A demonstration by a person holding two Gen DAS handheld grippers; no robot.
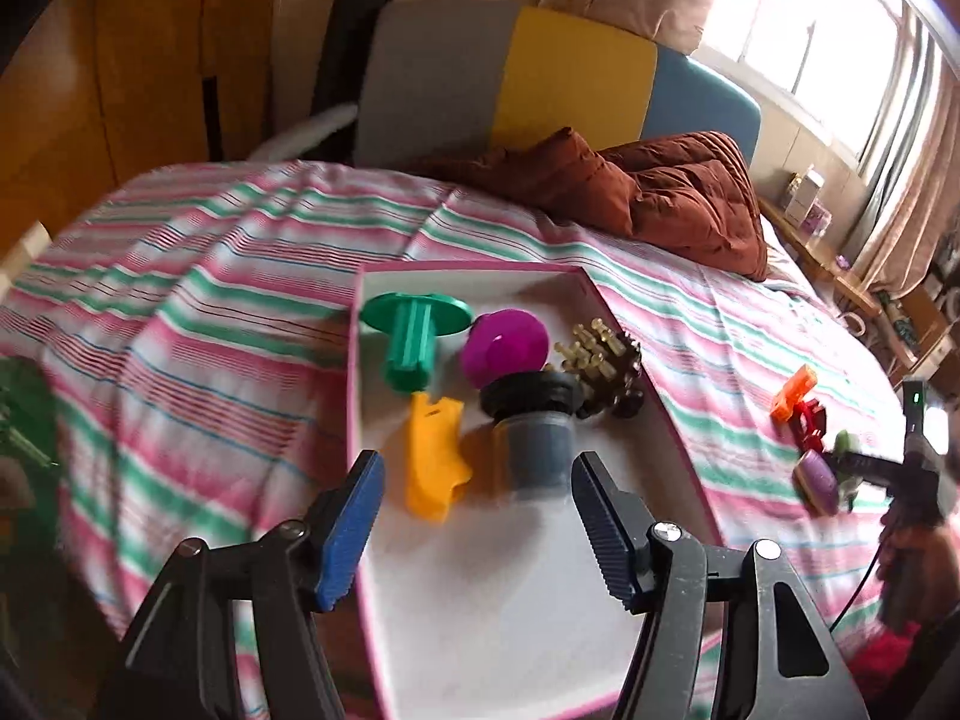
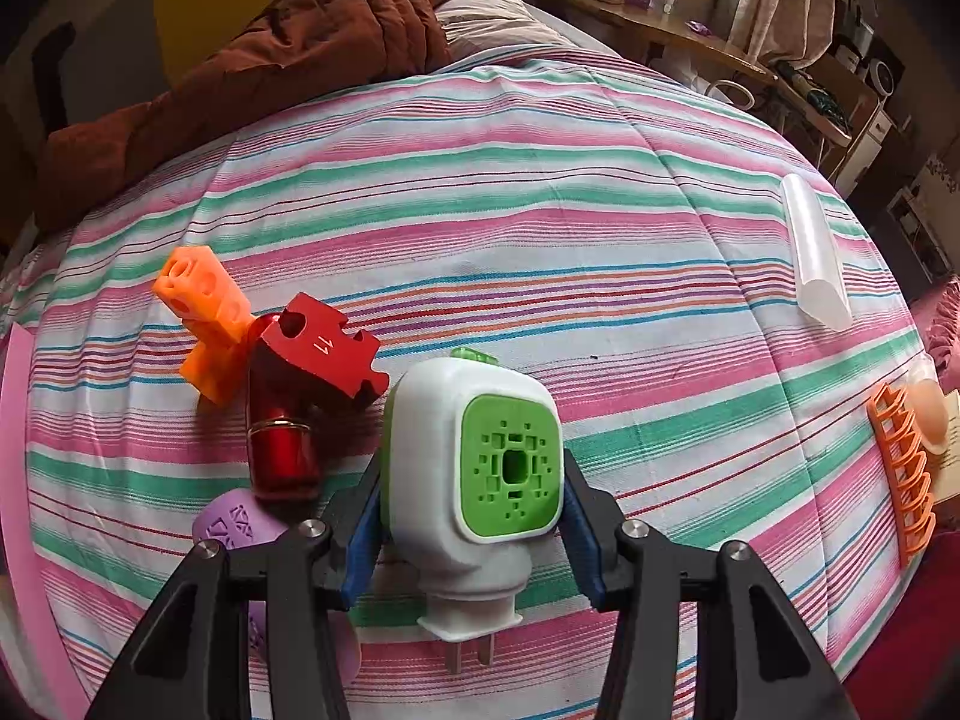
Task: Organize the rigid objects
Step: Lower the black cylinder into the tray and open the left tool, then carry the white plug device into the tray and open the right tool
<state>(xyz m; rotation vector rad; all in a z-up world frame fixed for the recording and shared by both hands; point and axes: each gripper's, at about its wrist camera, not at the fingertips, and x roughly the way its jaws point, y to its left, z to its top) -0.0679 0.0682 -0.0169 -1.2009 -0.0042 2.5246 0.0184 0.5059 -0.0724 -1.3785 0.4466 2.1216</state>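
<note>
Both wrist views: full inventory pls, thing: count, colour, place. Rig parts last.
tray: 1, white with pink rim, on the bed
spool: 1, green, tray's far left
bowl-like part: 1, magenta, tray, right of the spool
jar: 1, dark with black lid, tray centre, lying down
curved piece: 1, yellow, tray, left of the jar
peg cluster: 1, tan and dark brown, tray's right side
plug-like block: 1, white with green face, between the right jaws
block: 1, orange, on the striped sheet
puzzle piece: 1, red, beside it
rack: 1, orange, right edge
tube: 1, clear, far right
quilt: 1, brown, by the headboard
left gripper: jaws open, empty, over the tray
right gripper: jaws closed on the plug-like block
</note>
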